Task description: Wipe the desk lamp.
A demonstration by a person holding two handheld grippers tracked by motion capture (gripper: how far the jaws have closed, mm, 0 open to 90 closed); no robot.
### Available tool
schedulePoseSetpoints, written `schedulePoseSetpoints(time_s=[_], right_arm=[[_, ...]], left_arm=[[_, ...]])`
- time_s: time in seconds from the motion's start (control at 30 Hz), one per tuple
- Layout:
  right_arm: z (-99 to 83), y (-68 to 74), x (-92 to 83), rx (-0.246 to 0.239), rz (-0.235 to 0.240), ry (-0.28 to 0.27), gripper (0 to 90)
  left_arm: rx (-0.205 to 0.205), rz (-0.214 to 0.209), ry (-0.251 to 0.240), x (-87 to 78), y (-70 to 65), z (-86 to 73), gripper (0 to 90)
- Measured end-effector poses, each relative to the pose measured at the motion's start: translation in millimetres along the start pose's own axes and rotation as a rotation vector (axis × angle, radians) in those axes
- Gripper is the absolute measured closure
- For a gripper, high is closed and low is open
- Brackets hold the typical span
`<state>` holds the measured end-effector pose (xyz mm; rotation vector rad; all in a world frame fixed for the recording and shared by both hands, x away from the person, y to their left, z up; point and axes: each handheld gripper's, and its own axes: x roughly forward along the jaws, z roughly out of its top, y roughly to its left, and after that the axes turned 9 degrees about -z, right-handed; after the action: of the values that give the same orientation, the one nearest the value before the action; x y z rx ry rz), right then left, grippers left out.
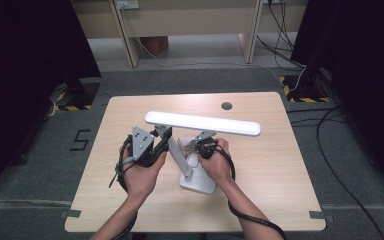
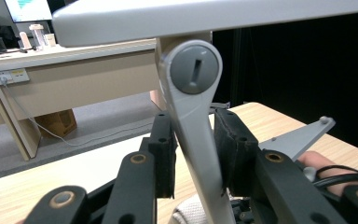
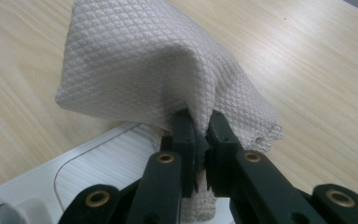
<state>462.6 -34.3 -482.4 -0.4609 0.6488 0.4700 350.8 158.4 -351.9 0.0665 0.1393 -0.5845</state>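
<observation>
Two tools are at work on a white desk lamp (image 1: 195,150) that stands at the middle of the desk (image 1: 280,165), its base (image 1: 200,184) toward six o'clock and its long lit head (image 1: 202,123) lying level across the top, running from nine to three o'clock.

Left tool (image 2: 193,154): its jaws stand either side of the lamp's slanted arm (image 2: 196,135) just below the grey hinge cap (image 2: 196,70). They are closed in on the arm and look to be pinching it, so I take this tool to be steadying the lamp. In the high view it sits at nine o'clock of the arm (image 1: 147,145).

Right tool (image 3: 199,130): its jaws are nearly together, clamped on a bunched white quilted cloth (image 3: 140,70). The cloth hangs over the ribbed top of the base (image 3: 102,163), at the foot of the arm. In the high view this tool is at three o'clock of the arm (image 1: 205,147).

As a judgement, the job is wiping the lamp down, and it is under way: the cloth is gripped and at the base, the lamp is braced. Whether the head and arm have been wiped cannot be told from these pictures; no dirt or streaks show either way. What looks left is at least the rest of the base and setting the cloth down.
</observation>
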Motion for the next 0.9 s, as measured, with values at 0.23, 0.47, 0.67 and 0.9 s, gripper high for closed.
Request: schedulePoseSetpoints(time_s=[0.23,0.47,0.67,0.9], right_arm=[[3.1,3.0,7.8,-0.005,-0.013,0.001,84.4],[2.1,-0.1,8.7,-0.009,-0.029,0.002,84.4],[-0.3,-4.7,8.2,-0.008,-0.048,0.008,84.5],[-12.2,-14.9,6.4,0.002,-0.079,0.018,84.6]], left_arm=[[0.003,0.005,-0.004,0.1,-0.8,-0.5,69.0],[0.001,0.007,-0.006,0.2,-0.5,-0.8,69.1],[-0.001,0.010,-0.008,0.2,-0.5,-1.0,69.3],[-0.001,0.014,-0.015,0.8,-1.0,-1.6,69.5]])
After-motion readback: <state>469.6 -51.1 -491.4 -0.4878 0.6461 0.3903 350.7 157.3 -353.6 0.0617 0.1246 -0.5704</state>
